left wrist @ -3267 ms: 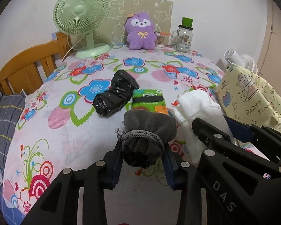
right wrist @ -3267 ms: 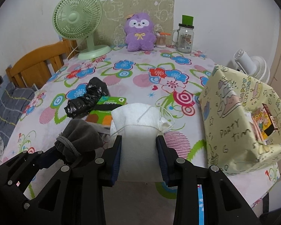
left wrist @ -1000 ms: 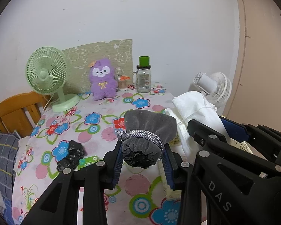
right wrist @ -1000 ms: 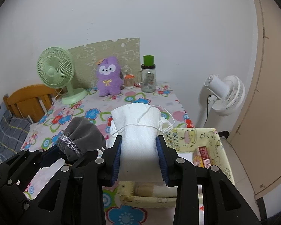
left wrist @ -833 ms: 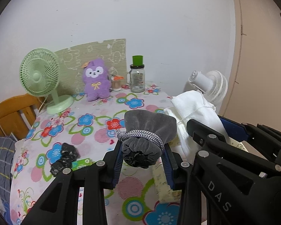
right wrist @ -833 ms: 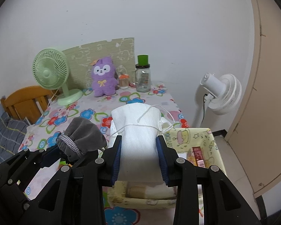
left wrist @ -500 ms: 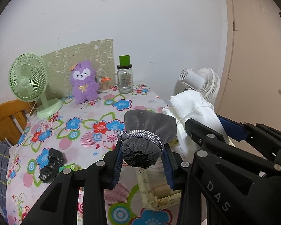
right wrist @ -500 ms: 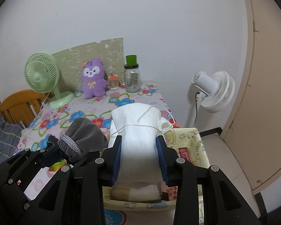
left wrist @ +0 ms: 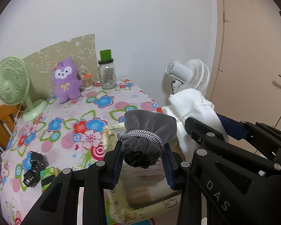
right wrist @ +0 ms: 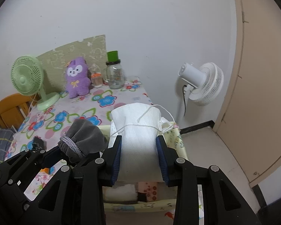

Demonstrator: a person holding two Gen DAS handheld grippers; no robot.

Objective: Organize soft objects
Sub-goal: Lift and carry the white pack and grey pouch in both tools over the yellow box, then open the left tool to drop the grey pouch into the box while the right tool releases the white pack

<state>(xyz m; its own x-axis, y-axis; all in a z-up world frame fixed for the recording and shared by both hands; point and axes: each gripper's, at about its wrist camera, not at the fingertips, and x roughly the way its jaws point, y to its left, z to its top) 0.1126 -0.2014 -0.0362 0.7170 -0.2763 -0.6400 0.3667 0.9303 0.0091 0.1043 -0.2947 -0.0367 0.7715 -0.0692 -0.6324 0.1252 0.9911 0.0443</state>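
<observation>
My left gripper (left wrist: 142, 160) is shut on a grey velvet drawstring pouch (left wrist: 146, 136), held in the air above a pale yellow patterned storage box (left wrist: 140, 196). Beside it, my right gripper (right wrist: 139, 156) is shut on a folded white cloth bag with a thin string (right wrist: 138, 131). That bag also hangs over the yellow box (right wrist: 175, 136), whose inside holds a white item and a pink packet. In the right wrist view the grey pouch (right wrist: 82, 138) and the left gripper show at lower left.
The flowered table (left wrist: 75, 116) carries a green desk fan (left wrist: 13, 86), a purple plush toy (left wrist: 65, 80), a glass jar with a green lid (left wrist: 106, 73), a crumpled black bag (left wrist: 33, 168) and a green packet. A white floor fan (right wrist: 200, 82) stands by a beige door (right wrist: 262, 75).
Both grippers have swung right together, holding their loads; the table has slid left and the yellow box now lies directly beneath them.
</observation>
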